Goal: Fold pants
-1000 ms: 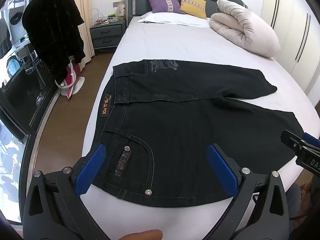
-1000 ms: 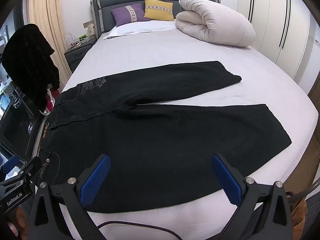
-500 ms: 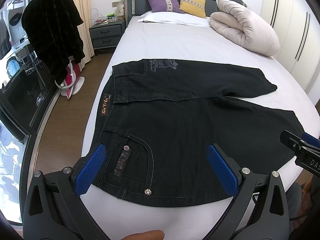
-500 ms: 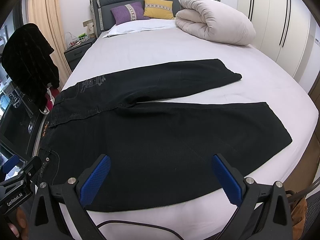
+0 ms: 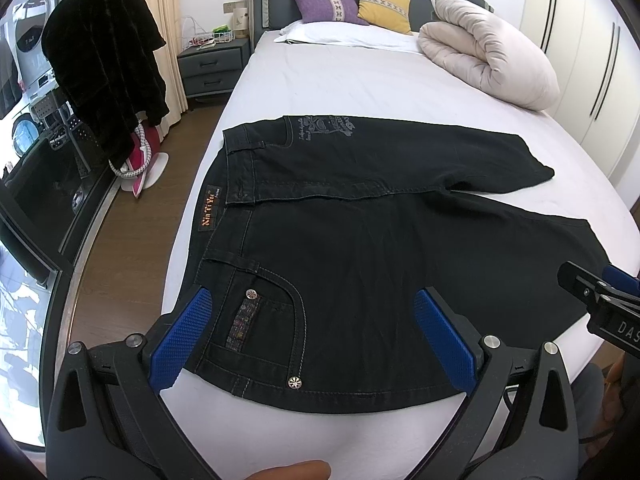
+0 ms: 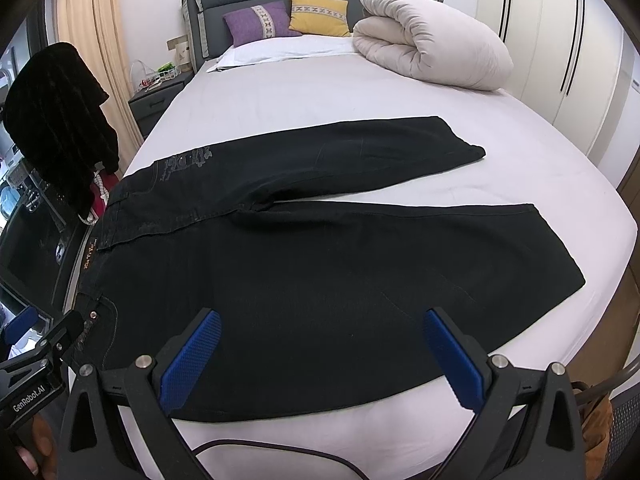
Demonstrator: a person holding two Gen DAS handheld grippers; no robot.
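Observation:
Black pants (image 5: 360, 248) lie spread flat on the white bed, waistband at the left, both legs running right in a V; they also show in the right wrist view (image 6: 320, 264). My left gripper (image 5: 312, 328) is open and empty, hovering above the near hip pocket and hem edge. My right gripper (image 6: 320, 356) is open and empty, hovering above the near leg's front edge. Each gripper's tip shows at the edge of the other's view.
A rolled cream duvet (image 5: 488, 48) and purple and yellow pillows (image 5: 348, 4) lie at the bed's head. A nightstand (image 5: 212, 64), a dark garment on a rack (image 5: 104, 60) and wooden floor are to the left. Wardrobes (image 6: 560, 40) stand on the right.
Both grippers have drifted slightly forward and lower toward the pants' near edge. The pants have not moved.

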